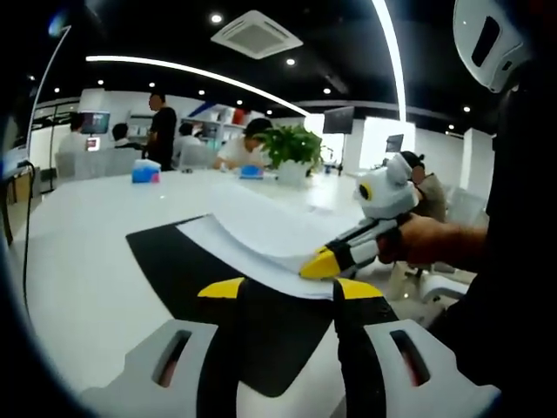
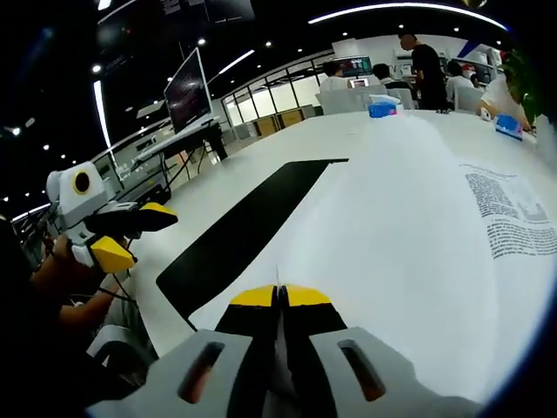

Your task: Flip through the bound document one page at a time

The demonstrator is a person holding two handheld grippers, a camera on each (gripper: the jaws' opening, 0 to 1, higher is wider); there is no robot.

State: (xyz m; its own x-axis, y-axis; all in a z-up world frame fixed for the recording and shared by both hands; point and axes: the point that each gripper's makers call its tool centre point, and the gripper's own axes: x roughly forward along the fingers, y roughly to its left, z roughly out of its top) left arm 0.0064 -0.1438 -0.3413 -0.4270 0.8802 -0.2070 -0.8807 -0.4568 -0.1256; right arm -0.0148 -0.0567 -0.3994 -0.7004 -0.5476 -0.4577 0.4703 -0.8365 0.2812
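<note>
The bound document [image 1: 261, 231] lies on a black mat [image 1: 174, 261] on a white table. In the left gripper view my right gripper [image 1: 324, 264] comes in from the right, held by a hand, its yellow tips pinching the near edge of a lifted top page. My left gripper [image 1: 290, 288] stands open just in front of that edge, nothing between its fingers. In the right gripper view my right gripper [image 2: 279, 296] is shut on the page [image 2: 392, 218], whose printed text shows at the right. The left gripper [image 2: 130, 235] hovers open at the left, beyond the mat [image 2: 252, 226].
The white table [image 1: 96, 226] stretches far back. A potted plant [image 1: 291, 148] and a blue tissue box [image 1: 145, 172] stand at its far end, where several people sit or stand. A monitor on a stand [image 2: 187, 91] is off to the side.
</note>
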